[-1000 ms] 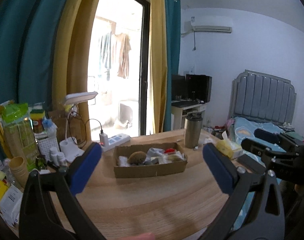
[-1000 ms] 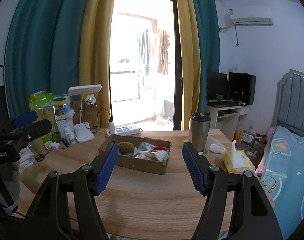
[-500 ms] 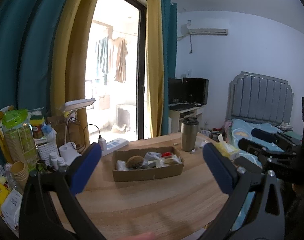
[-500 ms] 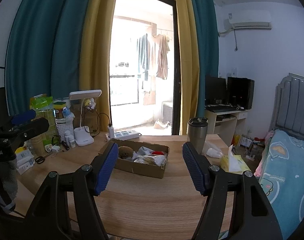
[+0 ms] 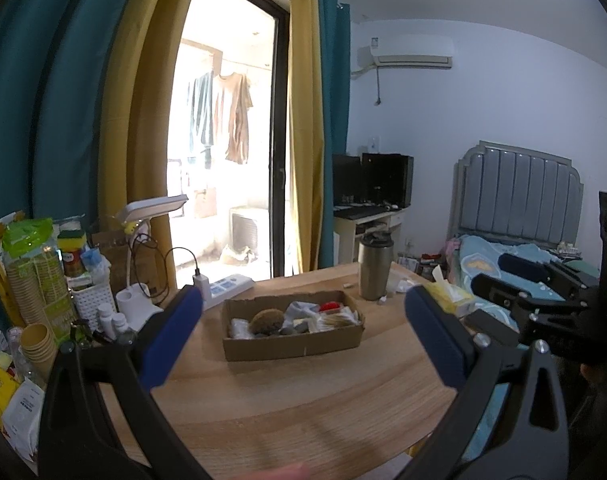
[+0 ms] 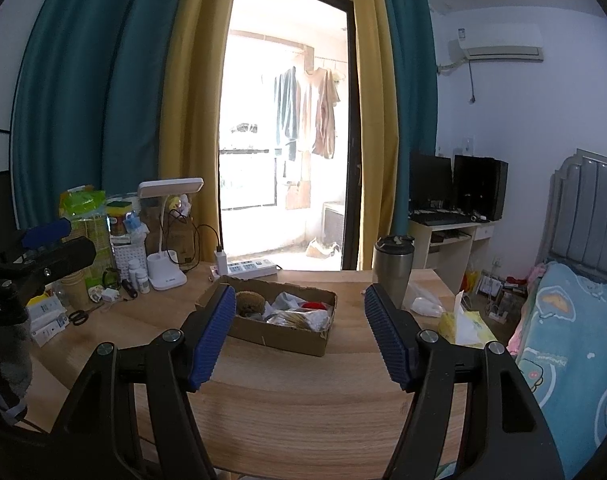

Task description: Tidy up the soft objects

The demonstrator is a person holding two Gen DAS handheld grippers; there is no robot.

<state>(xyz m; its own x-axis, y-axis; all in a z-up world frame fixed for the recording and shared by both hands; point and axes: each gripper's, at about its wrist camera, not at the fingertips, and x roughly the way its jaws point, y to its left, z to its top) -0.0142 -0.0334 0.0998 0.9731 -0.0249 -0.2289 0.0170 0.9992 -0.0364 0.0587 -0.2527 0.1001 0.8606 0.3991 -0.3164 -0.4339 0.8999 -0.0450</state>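
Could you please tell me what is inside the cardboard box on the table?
The cardboard box holds a brown fuzzy ball, crumpled white cloth, a red item and clear-wrapped pieces. Anything beneath that pile is covered and cannot be seen.

- A cardboard box (image 6: 281, 332) sits mid-worktop (image 6: 303, 420), soft items inside.
- At its 10 o'clock: desk lamp (image 6: 167, 240); at 12, power strip (image 6: 247, 269).
- At 2 o'clock: tumbler (image 6: 392, 268); at 3, tissue pack (image 6: 463, 326).

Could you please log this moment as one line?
left gripper: open, empty | right gripper: open, empty | cardboard box: full, untouched
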